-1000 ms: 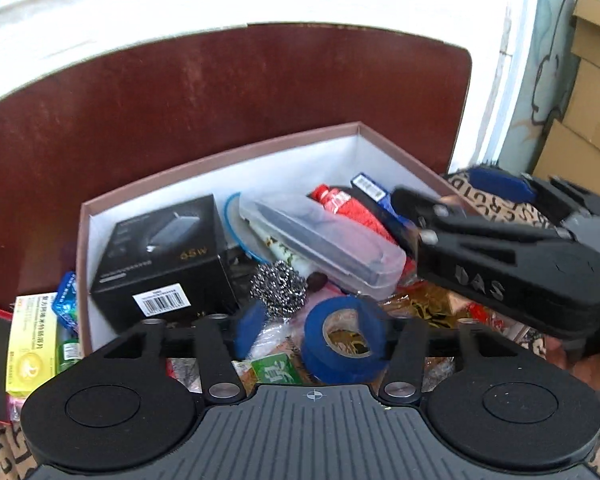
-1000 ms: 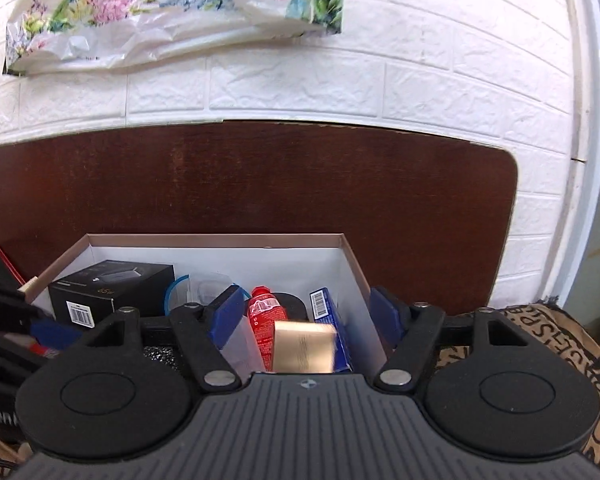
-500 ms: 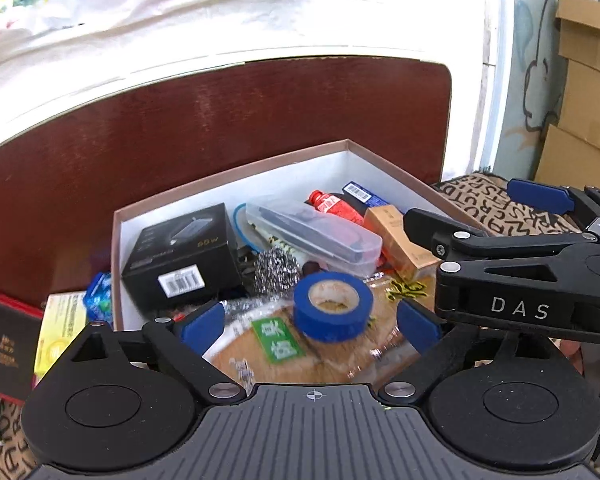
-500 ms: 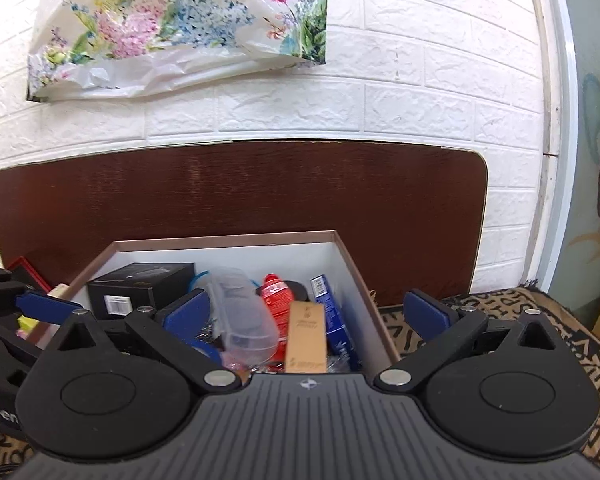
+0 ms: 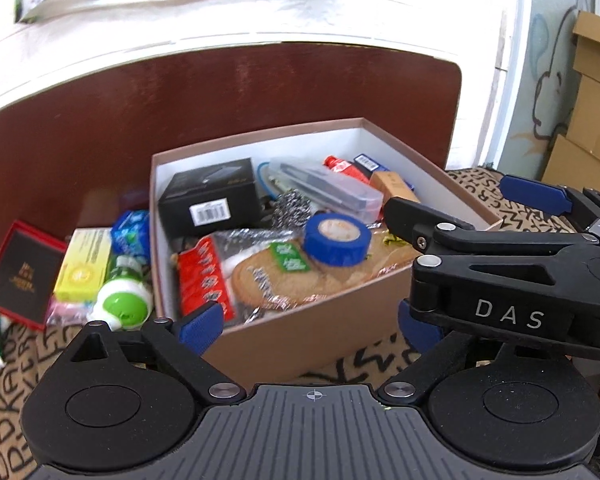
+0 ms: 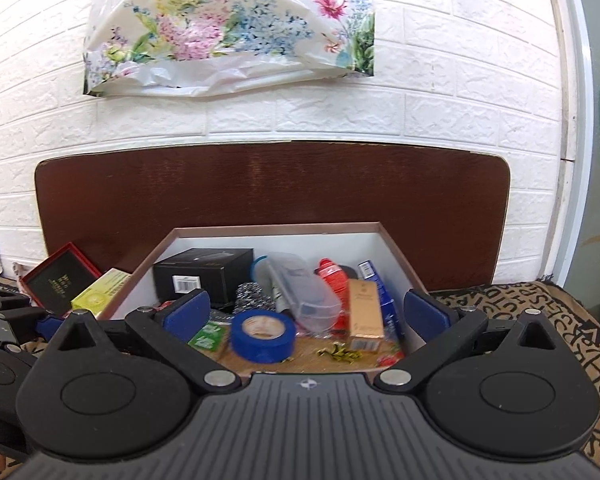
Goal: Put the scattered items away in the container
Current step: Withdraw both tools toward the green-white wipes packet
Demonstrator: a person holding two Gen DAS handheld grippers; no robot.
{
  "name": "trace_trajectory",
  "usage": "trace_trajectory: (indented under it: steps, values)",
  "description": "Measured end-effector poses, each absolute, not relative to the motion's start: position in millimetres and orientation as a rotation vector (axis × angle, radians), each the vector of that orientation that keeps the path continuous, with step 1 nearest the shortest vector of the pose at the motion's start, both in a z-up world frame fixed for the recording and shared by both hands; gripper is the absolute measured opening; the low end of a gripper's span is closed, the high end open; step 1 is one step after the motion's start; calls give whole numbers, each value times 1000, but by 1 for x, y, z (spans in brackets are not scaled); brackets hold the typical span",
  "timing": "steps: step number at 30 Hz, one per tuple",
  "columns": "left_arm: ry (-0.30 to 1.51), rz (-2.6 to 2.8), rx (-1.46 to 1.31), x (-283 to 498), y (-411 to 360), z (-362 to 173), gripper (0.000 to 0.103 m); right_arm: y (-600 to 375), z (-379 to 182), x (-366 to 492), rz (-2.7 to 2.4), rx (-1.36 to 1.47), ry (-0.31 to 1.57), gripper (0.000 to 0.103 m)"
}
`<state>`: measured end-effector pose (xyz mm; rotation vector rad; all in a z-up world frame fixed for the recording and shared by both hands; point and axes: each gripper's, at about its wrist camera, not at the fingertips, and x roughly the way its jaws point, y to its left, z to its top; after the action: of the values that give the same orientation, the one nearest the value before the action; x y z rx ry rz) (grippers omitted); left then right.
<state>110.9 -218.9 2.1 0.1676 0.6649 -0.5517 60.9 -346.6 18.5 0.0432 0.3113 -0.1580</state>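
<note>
A brown cardboard box (image 5: 300,340) with white inner walls (image 6: 284,242) holds several items: a blue tape roll (image 5: 336,238) (image 6: 262,336), a black boxed charger (image 5: 210,196), a clear plastic case (image 5: 328,188), a steel scourer (image 5: 294,208), a tan box (image 6: 364,312) and a bread packet (image 5: 300,276). My left gripper (image 5: 310,324) is open and empty, in front of the box's near wall. My right gripper (image 6: 306,312) is open and empty above the box's near edge; it shows in the left wrist view (image 5: 500,280).
Left of the box lie a red-edged black box (image 5: 20,276), a yellow carton (image 5: 86,264), a blue packet (image 5: 132,232) and a white bottle with a green cap (image 5: 120,304). A brown board (image 6: 260,188) stands behind, against a white brick wall. Cardboard boxes (image 5: 592,120) stand at the right.
Both grippers have pulled back and up from the box. The blue tape roll left the left gripper and lies in the box; the tan box left the right gripper and lies inside.
</note>
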Motion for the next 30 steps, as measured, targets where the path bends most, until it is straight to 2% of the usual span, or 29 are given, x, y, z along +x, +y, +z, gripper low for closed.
trace_trajectory:
  steps: [7,21,30]
  values:
    - [700,-514,96,106,-184,1,100,-326,20,50,-132,25,320,103]
    - [711,-254,23,101,-64,-25,99,-240,11,61,68,-92,354,102]
    - [711,-119,-34,117,11,-23,99,-181,0,77,199,-189,364,102]
